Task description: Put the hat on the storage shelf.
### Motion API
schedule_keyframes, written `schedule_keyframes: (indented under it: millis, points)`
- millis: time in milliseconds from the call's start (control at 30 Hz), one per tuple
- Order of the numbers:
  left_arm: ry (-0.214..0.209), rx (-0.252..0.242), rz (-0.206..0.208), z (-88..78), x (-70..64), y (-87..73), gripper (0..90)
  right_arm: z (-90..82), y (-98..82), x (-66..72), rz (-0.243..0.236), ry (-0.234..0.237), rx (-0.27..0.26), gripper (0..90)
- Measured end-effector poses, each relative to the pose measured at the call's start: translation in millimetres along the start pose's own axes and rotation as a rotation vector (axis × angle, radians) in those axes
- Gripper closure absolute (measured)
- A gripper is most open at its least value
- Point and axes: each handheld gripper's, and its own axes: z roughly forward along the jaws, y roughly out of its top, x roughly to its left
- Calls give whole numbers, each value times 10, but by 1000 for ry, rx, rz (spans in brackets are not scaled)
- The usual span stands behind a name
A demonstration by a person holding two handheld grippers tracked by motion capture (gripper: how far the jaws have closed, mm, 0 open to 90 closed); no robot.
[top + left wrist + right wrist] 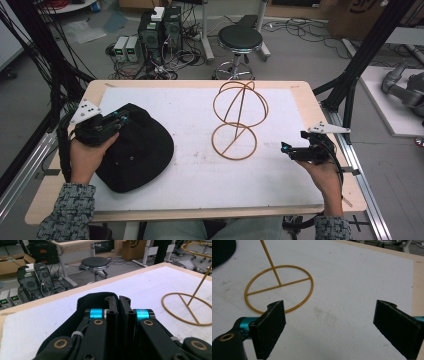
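Where hat (132, 150) lies, stand (239, 120) apart.

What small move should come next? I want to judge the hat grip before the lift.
Probably lift the left tool slightly: its jaws look shut on the black hat, which lies flat on the table left of the wire stand. The right tool waits open.
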Motion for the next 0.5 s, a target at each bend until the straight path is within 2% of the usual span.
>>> schedule_keyframes:
  millis: [233, 267, 433, 500]
  points:
    - [-23, -36, 1, -70, 44, 70, 849, 22, -18, -16, 3, 5, 1, 105]
    - [-39, -53, 3, -95, 67, 111, 849, 28, -23, -16, 5, 8, 3, 105]
    - [-60, -74, 14, -117, 92, 231, 849, 22, -20, -13, 3, 7, 1, 105]
    - [-85, -85, 26, -113, 97, 337, 850, 2, -10, -12, 1, 5, -5, 105]
